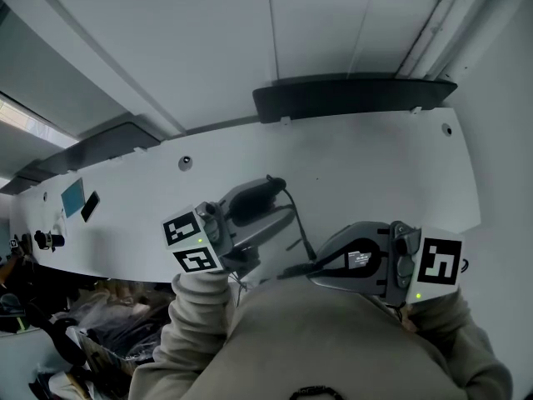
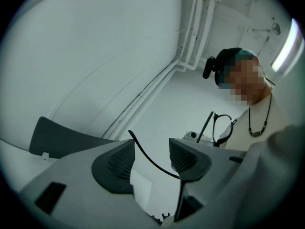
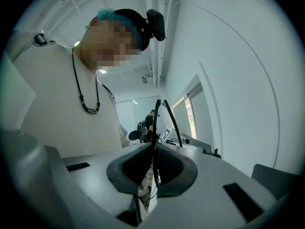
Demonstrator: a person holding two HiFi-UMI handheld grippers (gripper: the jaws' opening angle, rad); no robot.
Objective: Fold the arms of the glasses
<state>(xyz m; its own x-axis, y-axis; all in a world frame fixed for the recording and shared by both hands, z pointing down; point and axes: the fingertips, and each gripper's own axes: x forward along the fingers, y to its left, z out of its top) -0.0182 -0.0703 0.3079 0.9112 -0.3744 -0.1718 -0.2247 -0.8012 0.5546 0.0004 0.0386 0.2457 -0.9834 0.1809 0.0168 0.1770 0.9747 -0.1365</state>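
Found glasses (image 2: 222, 128) clamped in right fingers (image 3: 131, 168), left fingers (image 2: 116, 163) apart around one arm (image 2: 147, 156); both arms seemingly unfolded, folding outstanding.

Wore cream long-sleeved top (image 1: 333, 340), sleeves (image 1: 196, 307) bunched at wrists; dark beaded cord necklace (image 3: 88, 106); black camera (image 3: 156, 24) on teal-and-black headgear. Logged grey shells on left gripper (image 2: 152, 161) and right gripper (image 3: 153, 163), dark ribbed pads (image 2: 116, 163), black-and-white marker cubes (image 1: 190, 242), small green lamps (image 1: 200, 241), thin black cable (image 1: 300, 223).

Head view looks steeply down, close above left gripper (image 1: 275, 205) and right gripper (image 1: 325, 261). Both gripper views face upward along their jaws, sharing the person (image 3: 57, 113) and glasses (image 2: 222, 128).
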